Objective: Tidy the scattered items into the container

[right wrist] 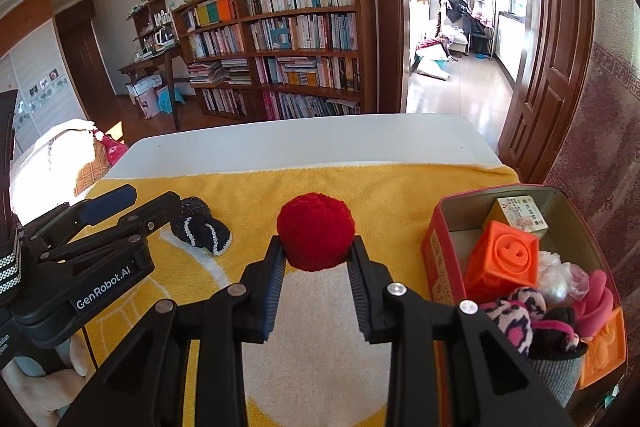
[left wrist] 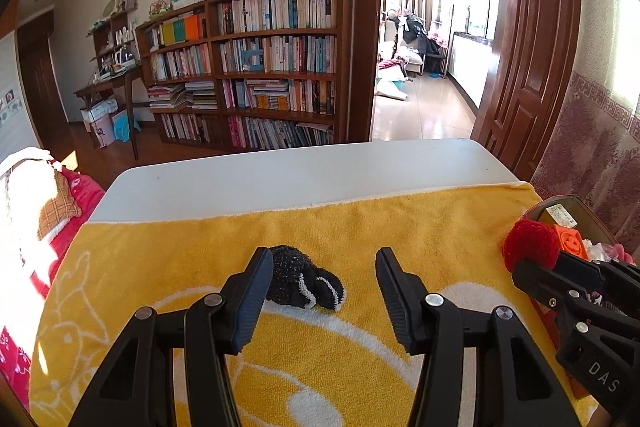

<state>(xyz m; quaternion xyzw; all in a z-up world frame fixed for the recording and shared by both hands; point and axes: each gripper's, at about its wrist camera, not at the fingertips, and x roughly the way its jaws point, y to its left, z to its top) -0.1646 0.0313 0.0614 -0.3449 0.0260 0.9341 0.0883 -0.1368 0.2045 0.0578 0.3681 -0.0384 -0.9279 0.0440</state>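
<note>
You're mid-carry on this one. Your right gripper (right wrist: 316,259) has its jaws closed in on the red pompom (right wrist: 315,231), pinching it at the lower sides with most of the ball sticking out past the tips. It looks lifted off the yellow towel (right wrist: 380,195) rather than resting on it, though the angle doesn't make that certain. The tin (right wrist: 434,239) sits just to the right of it, already loaded with an orange block (right wrist: 502,259), a small carton (right wrist: 522,215), some crinkly plastic and a few fuzzy pink and black bits.

Your left gripper (left wrist: 324,291) is spread wide and has nothing in it. It hangs over the towel with the black sock (left wrist: 304,281) between the fingers, closer to the left one; I can't tell if that finger is touching it.

So I'd call this the drop-off step for the pompom, with the sock the only stray left in sight. Next move for you, I think: swing the right hand over the red rim, get clear above the pile, then let go. The tin's pretty full, so aim for the open back-left corner or the ball might roll off the heap. Then bring the left down around the sock and squeeze.
</note>
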